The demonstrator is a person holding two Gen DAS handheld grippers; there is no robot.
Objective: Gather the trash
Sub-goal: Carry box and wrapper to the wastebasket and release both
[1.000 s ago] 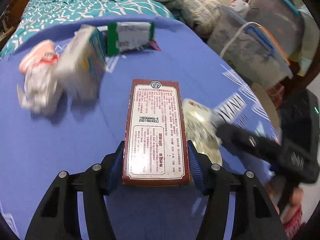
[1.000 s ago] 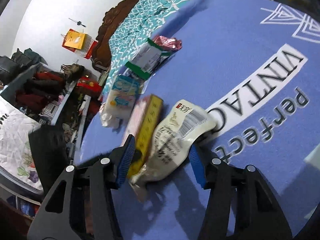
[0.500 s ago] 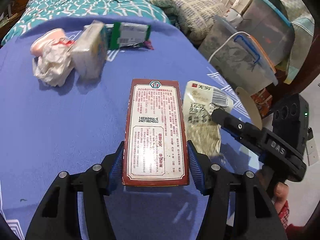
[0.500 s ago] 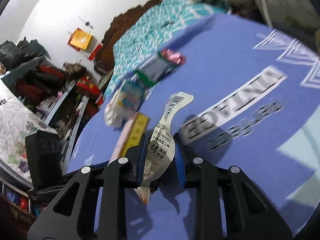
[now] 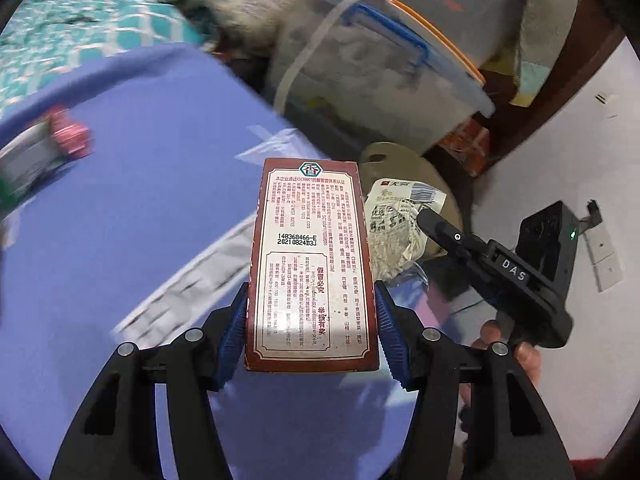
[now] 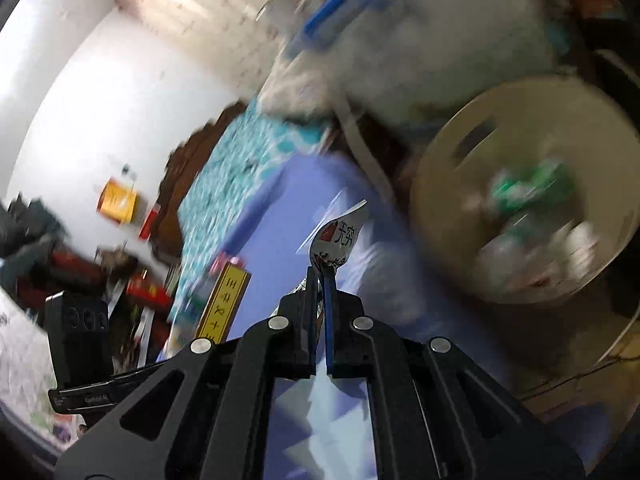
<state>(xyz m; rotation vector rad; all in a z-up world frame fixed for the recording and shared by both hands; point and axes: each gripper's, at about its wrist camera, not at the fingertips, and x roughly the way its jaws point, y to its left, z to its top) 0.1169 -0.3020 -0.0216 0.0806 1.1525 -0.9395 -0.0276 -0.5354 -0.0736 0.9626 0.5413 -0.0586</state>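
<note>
Left wrist view had the left gripper [image 5: 311, 332] clamped on a red-bordered box [image 5: 310, 264], blue pads pressed on both long sides, held out above the purple tablecloth [image 5: 132, 240]. Just to its right, the right gripper [image 5: 430, 218] was pinched shut on a crinkly snack wrapper [image 5: 394, 226], hanging over the edge of a beige trash bin [image 5: 404, 160] that sat beside the table.

From the right wrist view the jaws looked nearly closed, with only the thin wrapper [image 6: 336, 240] between them, and the bin [image 6: 440, 184] sat up and to the right with some blurry trash already inside.

What I'd worry about: the wrapper was held by a thin edge, so I reckon it could slip out before it's properly over the bin and land on the floor. Everything was motion-blurred too, so a fast swing might make the drop miss. The box looked solidly gripped, but both grippers were close together, so they could bump at the bin. More trash sat on the far side of the cloth, like the pink wrapper [image 5: 70, 140].
</note>
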